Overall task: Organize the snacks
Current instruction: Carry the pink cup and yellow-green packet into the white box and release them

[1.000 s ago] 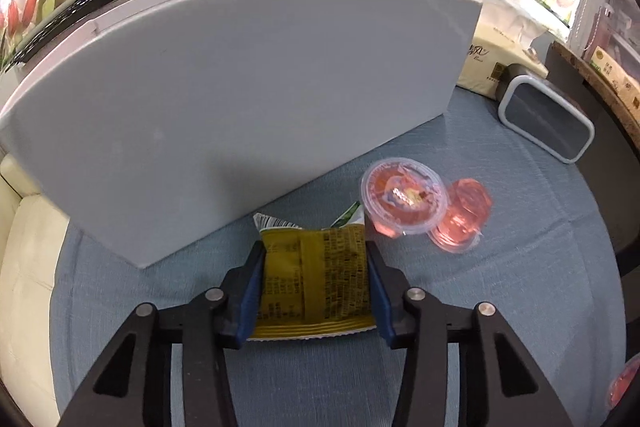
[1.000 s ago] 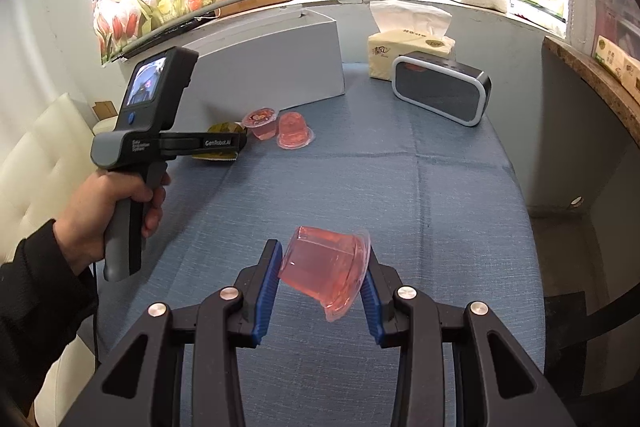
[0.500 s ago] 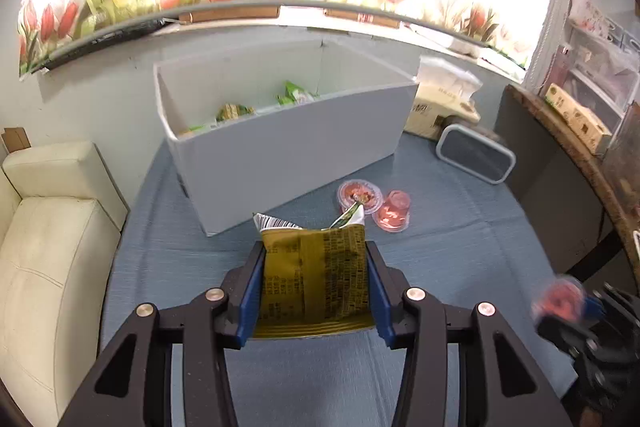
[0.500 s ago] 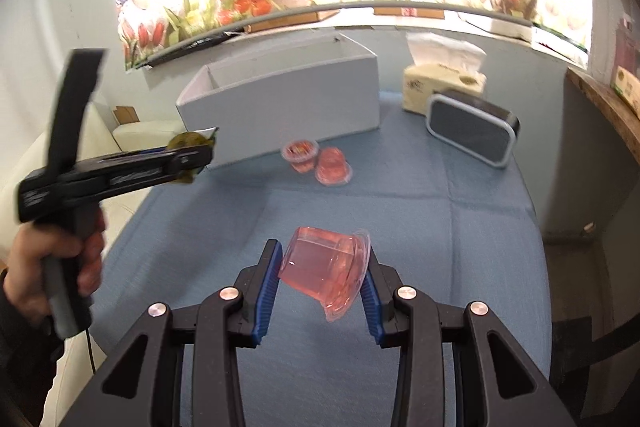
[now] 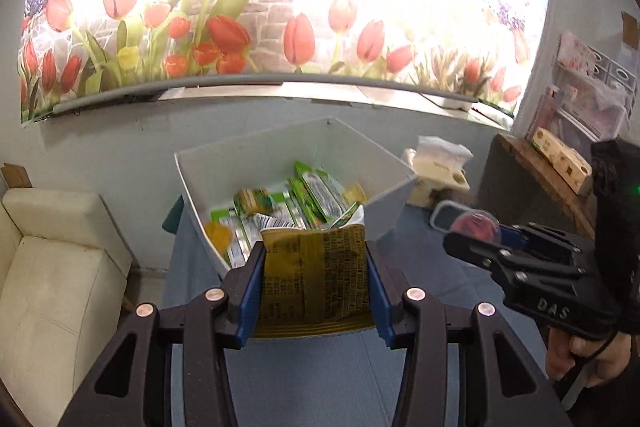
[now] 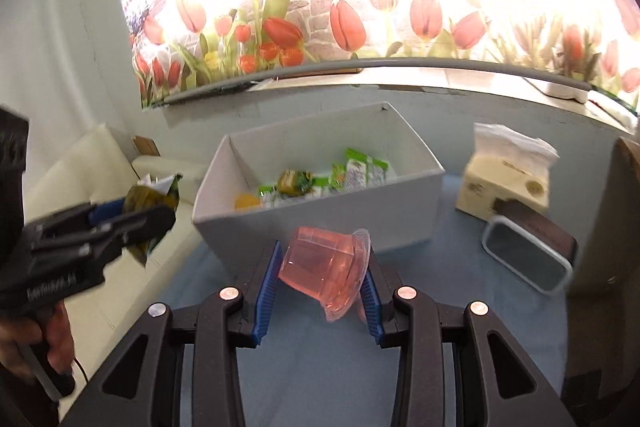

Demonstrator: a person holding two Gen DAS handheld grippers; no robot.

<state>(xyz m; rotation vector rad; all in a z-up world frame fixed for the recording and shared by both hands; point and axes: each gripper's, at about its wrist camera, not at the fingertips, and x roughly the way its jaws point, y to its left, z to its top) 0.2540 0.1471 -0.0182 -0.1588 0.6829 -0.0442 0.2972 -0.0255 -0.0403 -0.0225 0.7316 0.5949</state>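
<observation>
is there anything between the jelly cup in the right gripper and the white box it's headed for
Nothing visible. The jelly cup, clamped in the right gripper, faces the white box across bare blue tablecloth; only the box's near wall must be cleared. The left gripper is off to the side.

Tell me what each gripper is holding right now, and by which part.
The left gripper clamps a yellow snack packet across its side edges. The right gripper clamps a pink jelly cup, tipped sideways, between base and rim.

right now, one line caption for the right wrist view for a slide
Right tongs clamp a tilted pink jelly cup before the white snack box.
</observation>
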